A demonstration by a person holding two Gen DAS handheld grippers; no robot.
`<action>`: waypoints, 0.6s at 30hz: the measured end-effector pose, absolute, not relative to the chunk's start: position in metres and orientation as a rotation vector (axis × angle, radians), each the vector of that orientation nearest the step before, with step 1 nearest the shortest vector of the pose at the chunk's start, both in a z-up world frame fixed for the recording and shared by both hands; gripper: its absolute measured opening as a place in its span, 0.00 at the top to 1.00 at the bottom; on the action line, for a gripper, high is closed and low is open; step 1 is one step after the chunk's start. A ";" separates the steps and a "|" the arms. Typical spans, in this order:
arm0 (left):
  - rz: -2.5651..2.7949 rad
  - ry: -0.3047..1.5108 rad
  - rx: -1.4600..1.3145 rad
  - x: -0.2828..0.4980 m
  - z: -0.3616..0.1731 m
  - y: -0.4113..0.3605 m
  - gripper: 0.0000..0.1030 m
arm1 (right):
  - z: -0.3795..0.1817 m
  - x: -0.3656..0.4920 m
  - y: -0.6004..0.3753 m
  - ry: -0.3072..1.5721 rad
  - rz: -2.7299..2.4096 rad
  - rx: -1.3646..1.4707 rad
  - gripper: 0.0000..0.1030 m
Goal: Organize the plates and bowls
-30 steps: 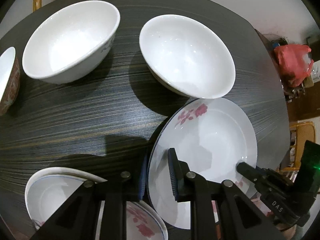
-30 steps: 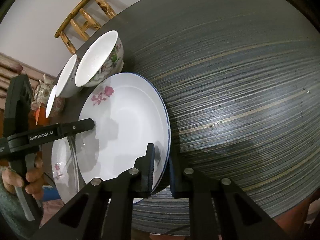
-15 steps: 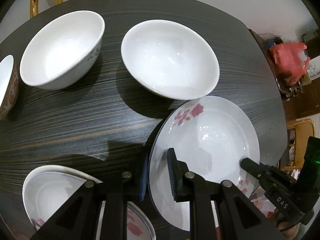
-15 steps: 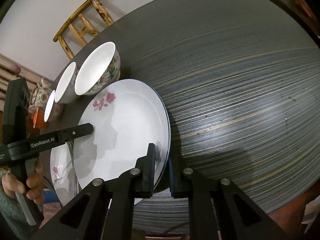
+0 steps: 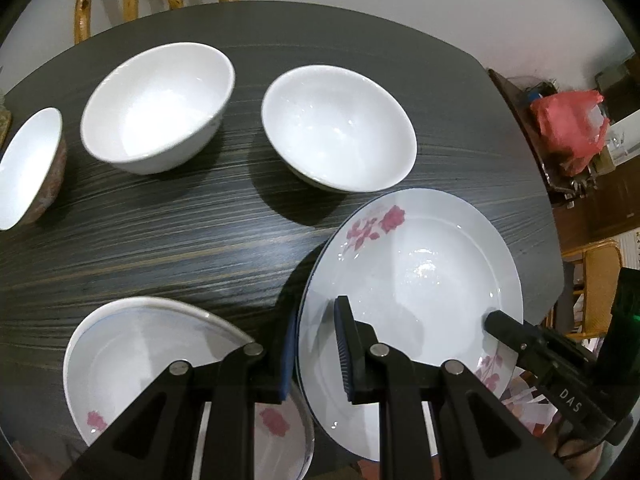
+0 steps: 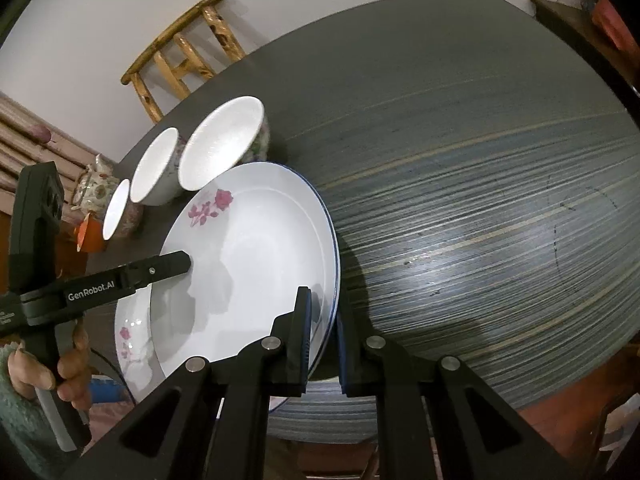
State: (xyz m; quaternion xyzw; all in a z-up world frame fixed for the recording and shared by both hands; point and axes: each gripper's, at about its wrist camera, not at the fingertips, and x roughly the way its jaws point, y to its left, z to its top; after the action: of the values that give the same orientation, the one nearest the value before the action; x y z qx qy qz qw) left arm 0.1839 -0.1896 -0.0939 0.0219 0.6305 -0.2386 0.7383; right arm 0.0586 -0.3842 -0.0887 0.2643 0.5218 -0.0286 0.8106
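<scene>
Both claws hold the same flowered plate (image 5: 416, 264) by opposite edges. The left claw (image 5: 316, 344) is clamped on its left rim, and the right claw (image 6: 323, 340) is clamped on its right rim, one pad over the plate and one under it. The plate is tilted and seems to be off the desk (image 5: 160, 240), at its near right part. A second plate (image 5: 160, 364) with the same pink flowers lies on the desk to the near left, just beside and partly under the held one.

I judge that the step in hand is to carry the held plate over this second plate and stack it there. To do it well, both hands should move together at the same speed and height, so the plate is not twisted between the two grips. The rim is thin and glazed, so it can slip; the grip should stay firm until the plate rests flat. It is better to make the plate level, centre it above the lower plate, and then lower it slowly, because china on china can chip.

The near bowl (image 5: 340, 128), the far bowl (image 5: 156, 104) and a patterned bowl (image 5: 28, 168) stand at the far side, so the path is free of them
</scene>
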 end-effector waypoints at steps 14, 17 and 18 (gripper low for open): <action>-0.463 1.332 -0.032 0.169 -0.066 -0.119 0.83 | -0.060 0.060 -0.335 1.093 0.007 0.505 0.88; -0.441 1.325 -0.043 0.166 -0.064 -0.100 0.83 | -0.059 0.064 -0.321 1.095 0.031 0.498 0.88; -0.433 1.324 -0.047 0.165 -0.063 -0.094 0.83 | -0.059 0.066 -0.315 1.097 0.040 0.492 0.88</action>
State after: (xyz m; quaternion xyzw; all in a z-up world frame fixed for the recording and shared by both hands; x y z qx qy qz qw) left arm 0.1651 -0.0944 -0.0630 -0.0218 0.6095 -0.1994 0.7669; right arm 0.0655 -0.3148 -0.0588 0.2316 0.5159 0.0189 0.8245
